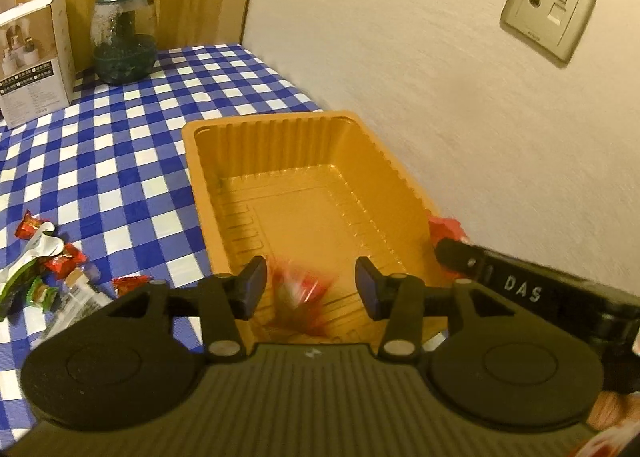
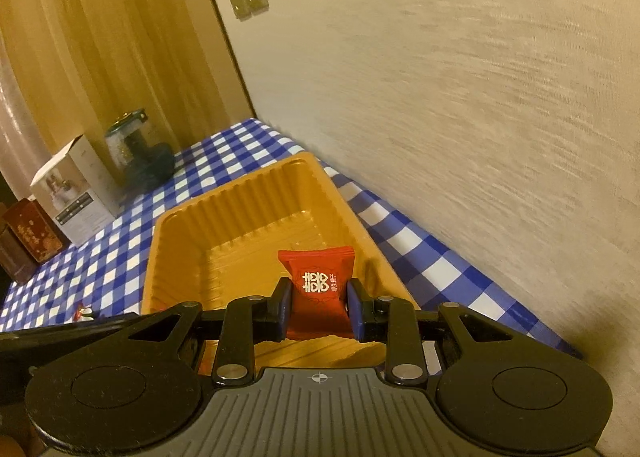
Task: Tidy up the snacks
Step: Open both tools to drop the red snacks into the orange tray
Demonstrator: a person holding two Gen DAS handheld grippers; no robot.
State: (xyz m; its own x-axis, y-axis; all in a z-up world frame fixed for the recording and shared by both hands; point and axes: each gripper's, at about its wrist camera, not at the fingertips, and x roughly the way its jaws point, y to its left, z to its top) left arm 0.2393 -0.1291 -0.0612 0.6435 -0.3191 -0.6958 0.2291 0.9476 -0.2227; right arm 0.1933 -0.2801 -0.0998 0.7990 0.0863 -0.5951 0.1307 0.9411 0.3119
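An orange plastic tray lies on the blue checked cloth by the wall; it also shows in the right wrist view. My left gripper is open above the tray's near end, and a blurred red snack packet is below its fingers inside the tray. My right gripper is shut on a red snack packet with white symbols, held above the tray's near end. The right gripper's body shows at the tray's right side in the left wrist view.
Several loose snack packets lie on the cloth left of the tray. A glass jar and a white box stand at the back. A dark red tin stands at the far left. The wall runs along the tray's right.
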